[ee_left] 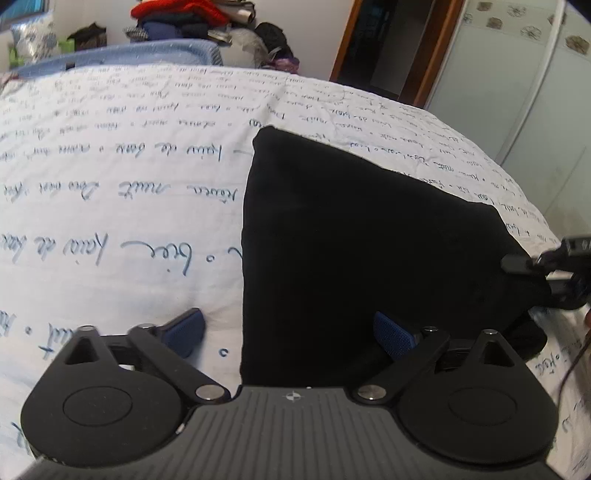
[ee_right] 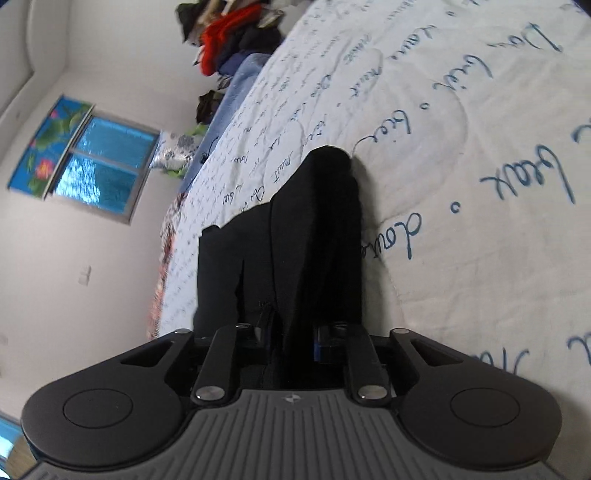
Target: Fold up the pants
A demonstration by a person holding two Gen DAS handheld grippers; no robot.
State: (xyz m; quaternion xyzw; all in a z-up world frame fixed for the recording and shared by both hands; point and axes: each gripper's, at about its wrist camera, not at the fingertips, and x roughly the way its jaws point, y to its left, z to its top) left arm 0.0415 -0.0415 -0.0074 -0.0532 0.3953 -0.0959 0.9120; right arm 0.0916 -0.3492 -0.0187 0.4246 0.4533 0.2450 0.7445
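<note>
The black pants (ee_left: 354, 240) lie folded in a compact shape on a white bedspread (ee_left: 110, 206) printed with blue handwriting. My left gripper (ee_left: 291, 332) is open just above the bed, its left finger over bare bedspread and its right finger over the pants' near edge. My right gripper (ee_left: 524, 264) enters at the right edge of the left wrist view, clamped on the pants' right edge. In the right wrist view the right gripper (ee_right: 291, 338) is shut on the black pants (ee_right: 314, 229), which rise from the bedspread (ee_right: 461, 147) between its fingers.
A pile of clothes with a red item (ee_left: 177, 11) sits beyond the bed's far edge, on a blue blanket (ee_left: 140, 51). A doorway (ee_left: 391, 44) and a white wardrobe (ee_left: 517, 92) stand at the right. A window (ee_right: 99, 162) is in the wall.
</note>
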